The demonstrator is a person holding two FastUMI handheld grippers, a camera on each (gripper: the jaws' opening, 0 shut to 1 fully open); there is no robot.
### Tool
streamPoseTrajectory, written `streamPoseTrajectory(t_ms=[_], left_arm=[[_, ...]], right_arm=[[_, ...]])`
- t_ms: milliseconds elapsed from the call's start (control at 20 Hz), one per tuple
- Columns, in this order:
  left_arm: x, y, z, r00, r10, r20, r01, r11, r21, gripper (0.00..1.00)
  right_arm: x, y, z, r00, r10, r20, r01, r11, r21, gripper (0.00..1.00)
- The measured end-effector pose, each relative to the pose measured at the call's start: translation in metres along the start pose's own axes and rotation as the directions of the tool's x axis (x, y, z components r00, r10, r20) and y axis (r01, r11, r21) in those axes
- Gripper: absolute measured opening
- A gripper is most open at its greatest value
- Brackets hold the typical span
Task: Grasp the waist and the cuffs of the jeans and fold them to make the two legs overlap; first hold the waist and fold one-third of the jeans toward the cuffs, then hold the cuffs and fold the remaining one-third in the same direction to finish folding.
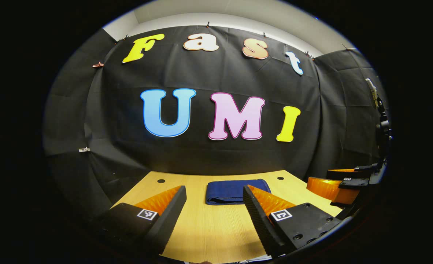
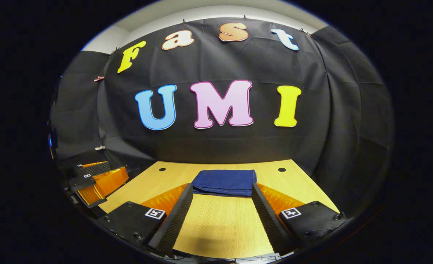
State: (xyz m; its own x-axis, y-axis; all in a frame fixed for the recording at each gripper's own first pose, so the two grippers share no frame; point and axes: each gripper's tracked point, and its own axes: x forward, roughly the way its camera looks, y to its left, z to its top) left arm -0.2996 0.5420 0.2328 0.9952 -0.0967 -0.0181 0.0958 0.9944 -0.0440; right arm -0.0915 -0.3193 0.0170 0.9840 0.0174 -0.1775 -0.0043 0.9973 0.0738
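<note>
With the folded jeans (image 2: 224, 182) lying compact on the worktop (image 2: 216, 223), I hold left gripper (image 1: 213, 211) and right gripper (image 2: 222, 211) wide, empty, clear of them.

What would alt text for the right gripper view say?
Folded jeans lie on a wooden table, untouched, just beyond the open right gripper. The left gripper sits off to the view's left edge, and black cloth forms the wall behind.
</note>
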Motion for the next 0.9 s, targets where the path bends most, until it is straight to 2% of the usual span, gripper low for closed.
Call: streamPoseTrajectory(t_ms=[450, 600, 900], left_arm=[[-0.001, 0.000, -0.006, 1.000, -0.005, -0.014, 0.005, 1.000, -0.012, 0.96], [0.000, 0.011, -0.008, 1.000, 0.023, -0.007, -0.023, 1.000, 0.016, 0.97], [-0.002, 0.018, -0.019, 0.998, 0.037, -0.041, -0.038, 0.999, -0.012, 0.96]], right_arm=[[-0.005, 0.002, -0.005, 1.000, 0.008, -0.014, -0.008, 1.000, -0.011, 0.98], [-0.008, -0.001, -0.006, 1.000, 0.000, -0.014, -0.001, 1.000, -0.010, 0.98], [-0.014, -0.004, -0.012, 0.999, -0.004, -0.044, 0.003, 1.000, -0.018, 0.98]])
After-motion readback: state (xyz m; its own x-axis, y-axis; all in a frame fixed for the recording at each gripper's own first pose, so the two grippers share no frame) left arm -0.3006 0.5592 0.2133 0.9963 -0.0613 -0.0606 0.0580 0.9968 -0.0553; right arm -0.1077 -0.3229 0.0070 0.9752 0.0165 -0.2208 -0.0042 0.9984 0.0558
